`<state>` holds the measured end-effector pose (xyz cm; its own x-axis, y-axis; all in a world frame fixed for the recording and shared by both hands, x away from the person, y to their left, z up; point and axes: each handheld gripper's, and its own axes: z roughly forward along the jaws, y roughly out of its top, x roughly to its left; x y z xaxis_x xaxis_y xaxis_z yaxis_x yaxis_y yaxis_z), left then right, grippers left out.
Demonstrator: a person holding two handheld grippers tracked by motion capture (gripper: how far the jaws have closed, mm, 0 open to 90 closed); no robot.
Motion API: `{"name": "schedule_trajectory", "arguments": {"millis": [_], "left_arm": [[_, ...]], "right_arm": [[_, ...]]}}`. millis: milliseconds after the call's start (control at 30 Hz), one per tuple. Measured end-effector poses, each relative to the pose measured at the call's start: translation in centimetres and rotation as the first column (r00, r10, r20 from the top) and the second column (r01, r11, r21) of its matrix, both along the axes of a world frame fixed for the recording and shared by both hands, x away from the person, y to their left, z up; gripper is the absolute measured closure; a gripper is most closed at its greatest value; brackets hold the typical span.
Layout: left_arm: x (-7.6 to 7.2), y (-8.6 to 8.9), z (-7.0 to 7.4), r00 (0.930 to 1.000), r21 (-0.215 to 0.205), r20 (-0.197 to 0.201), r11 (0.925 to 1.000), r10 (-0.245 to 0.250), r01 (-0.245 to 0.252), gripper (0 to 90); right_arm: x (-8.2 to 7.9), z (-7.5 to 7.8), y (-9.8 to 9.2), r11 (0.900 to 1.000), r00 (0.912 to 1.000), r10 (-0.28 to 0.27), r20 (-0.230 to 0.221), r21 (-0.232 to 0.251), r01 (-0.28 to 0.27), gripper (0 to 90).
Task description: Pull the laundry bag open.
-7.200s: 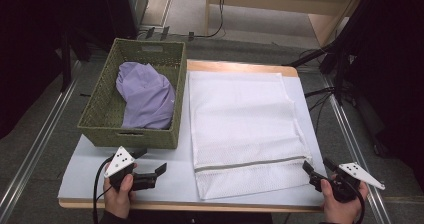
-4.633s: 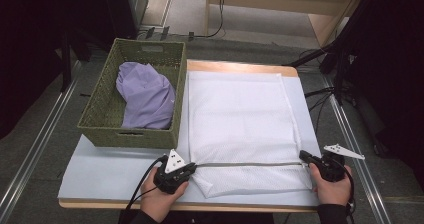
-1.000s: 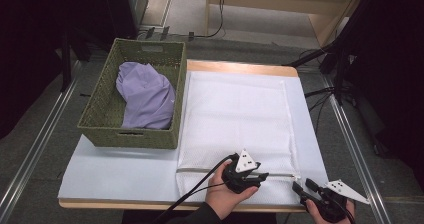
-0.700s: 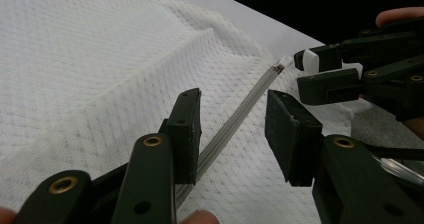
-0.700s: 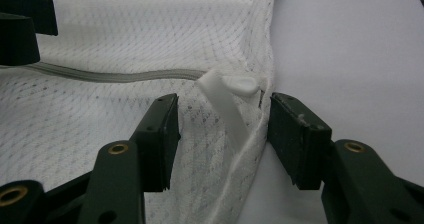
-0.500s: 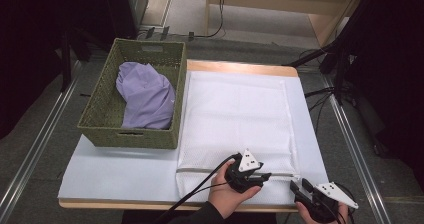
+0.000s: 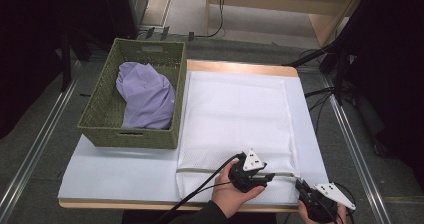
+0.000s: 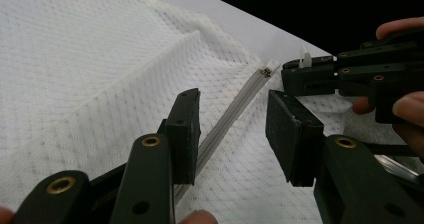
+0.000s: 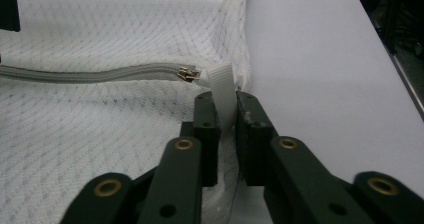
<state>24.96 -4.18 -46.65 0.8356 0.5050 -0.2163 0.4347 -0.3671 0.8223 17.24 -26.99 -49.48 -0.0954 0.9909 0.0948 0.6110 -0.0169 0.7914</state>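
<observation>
Since the earliest frame, both tongs have been brought from the two near corners of the white mesh bag to the right end of its grey zipper, and the left tongs have been carried along the zipper line toward the right. The jaws of the right tongs have just been closing, and they are now pressed together on the white pull tab that hangs from the metal slider. The left tongs are held apart, one pad on each side of the zipper tape, and nothing is seen to be pinched between them.

The bag is laid flat on the desk, just beside a green woven basket in which a lilac garment is kept. The slider is parked at the bag's right edge, near the front of the desk.

Judged from this, only the approach and the grip on the tab are done. The zipper looks fully closed along the length that can be seen, so the drawing of the slider across the bag is still left, and the garment has not yet been taken from the basket.
</observation>
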Motion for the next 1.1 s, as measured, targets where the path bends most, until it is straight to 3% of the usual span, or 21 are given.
{"name": "schedule_trajectory", "arguments": {"millis": [233, 300, 567, 800, 1100], "left_arm": [[0.3, -0.4, 0.2, 0.9998, -0.003, -0.011, 0.9999, -0.015, 0.015, 63.9], [0.3, -0.5, 0.3, 0.9997, -0.010, -0.017, 0.9998, -0.016, 0.016, 65.4], [0.6, -0.6, 0.5, 0.9994, 0.000, -0.031, 0.9999, -0.012, 0.012, 74.5], [1.6, -0.6, 1.0, 0.9982, -0.005, -0.060, 1.0000, 0.002, -0.002, 79.8], [1.9, -1.5, 2.3, 0.9972, -0.041, -0.075, 0.9992, -0.007, 0.003, 78.2]], "right_arm": [[0.2, -0.1, -1.2, 0.992, 0.9999, 0.012, -0.003, 0.124, -0.011, 90.0], [0.1, 0.0, -1.3, 0.990, 0.9999, 0.012, 0.010, 0.138, -0.014, 90.0], [-0.2, 0.7, -1.1, 0.990, 0.9965, 0.021, 0.081, 0.136, -0.031, 90.0], [-0.2, 1.7, -0.2, 0.992, 0.9827, 0.068, 0.172, 0.092, -0.085, 90.0], [-0.4, 2.3, 0.7, 0.992, 0.9726, 0.094, 0.212, 0.057, -0.108, 90.0]]}}
